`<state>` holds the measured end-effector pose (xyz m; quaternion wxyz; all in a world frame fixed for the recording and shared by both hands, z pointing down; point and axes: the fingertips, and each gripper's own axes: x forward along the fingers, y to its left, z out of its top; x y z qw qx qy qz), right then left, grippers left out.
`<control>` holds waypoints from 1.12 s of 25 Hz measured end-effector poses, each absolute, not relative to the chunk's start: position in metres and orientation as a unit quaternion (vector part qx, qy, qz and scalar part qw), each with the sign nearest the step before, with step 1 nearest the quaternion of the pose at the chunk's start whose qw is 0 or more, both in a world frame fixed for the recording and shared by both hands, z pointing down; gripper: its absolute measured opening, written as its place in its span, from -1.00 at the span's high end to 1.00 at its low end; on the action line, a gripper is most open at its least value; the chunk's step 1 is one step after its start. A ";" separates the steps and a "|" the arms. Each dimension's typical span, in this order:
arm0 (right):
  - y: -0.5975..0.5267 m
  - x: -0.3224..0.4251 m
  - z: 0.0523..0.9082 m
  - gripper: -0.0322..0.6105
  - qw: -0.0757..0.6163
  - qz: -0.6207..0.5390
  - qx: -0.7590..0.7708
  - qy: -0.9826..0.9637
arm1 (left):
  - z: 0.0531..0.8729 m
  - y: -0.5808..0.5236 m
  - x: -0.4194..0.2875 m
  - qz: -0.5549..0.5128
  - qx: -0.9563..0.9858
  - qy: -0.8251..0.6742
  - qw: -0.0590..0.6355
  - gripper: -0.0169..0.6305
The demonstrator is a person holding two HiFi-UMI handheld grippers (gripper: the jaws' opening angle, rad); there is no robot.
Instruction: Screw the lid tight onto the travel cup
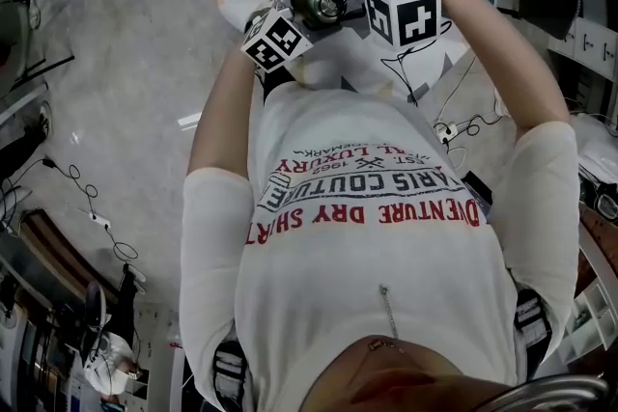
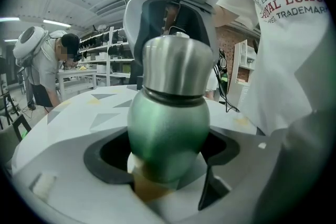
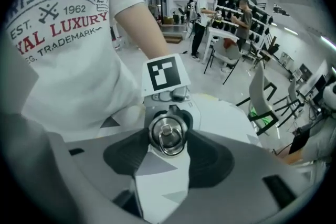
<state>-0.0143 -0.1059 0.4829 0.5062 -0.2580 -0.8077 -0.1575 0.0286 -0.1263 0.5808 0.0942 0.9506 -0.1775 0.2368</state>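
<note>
Left gripper view shows the green travel cup in the left tongs, whose jaws stand wide and press on its rounded body, with the tabletop beyond at 9 o'clock. The steel lid sits at 12 o'clock on the cup. The right tongs reach over the lid from above, jaws fairly wide and closed against its sides. As I judge it, 3 things could go wrong: the polished steel may slip in the pads, so a twist turns nothing; the smooth body may spin in the left grip; a tilted lid may cross-thread. The threads lie hidden under the dark seam, so I cannot tell how far the lid is seated. The cup's base is cut off, and in the head view the tongs cover nearly all of the cup.
</note>
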 end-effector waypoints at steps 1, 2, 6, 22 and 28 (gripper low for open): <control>-0.106 -0.015 0.482 0.16 0.502 -0.150 -0.250 -0.814 | 0.581 -0.126 0.028 0.237 0.951 -0.177 0.094 -0.25; -0.107 -0.015 0.482 0.16 0.499 -0.144 -0.240 -0.820 | 0.581 -0.126 0.028 0.237 0.951 -0.177 0.094 -0.25; -0.110 -0.016 0.482 0.16 0.495 -0.105 -0.181 -0.843 | 0.581 -0.127 0.029 0.238 0.950 -0.177 0.095 -0.25; -0.118 -0.015 0.484 0.16 0.456 0.029 0.036 -0.889 | 0.581 -0.128 0.027 0.241 0.949 -0.180 0.097 -0.25; -0.116 -0.007 0.474 0.08 0.455 -0.019 -0.047 -0.889 | 0.580 -0.126 0.029 0.238 0.950 -0.180 0.096 -0.25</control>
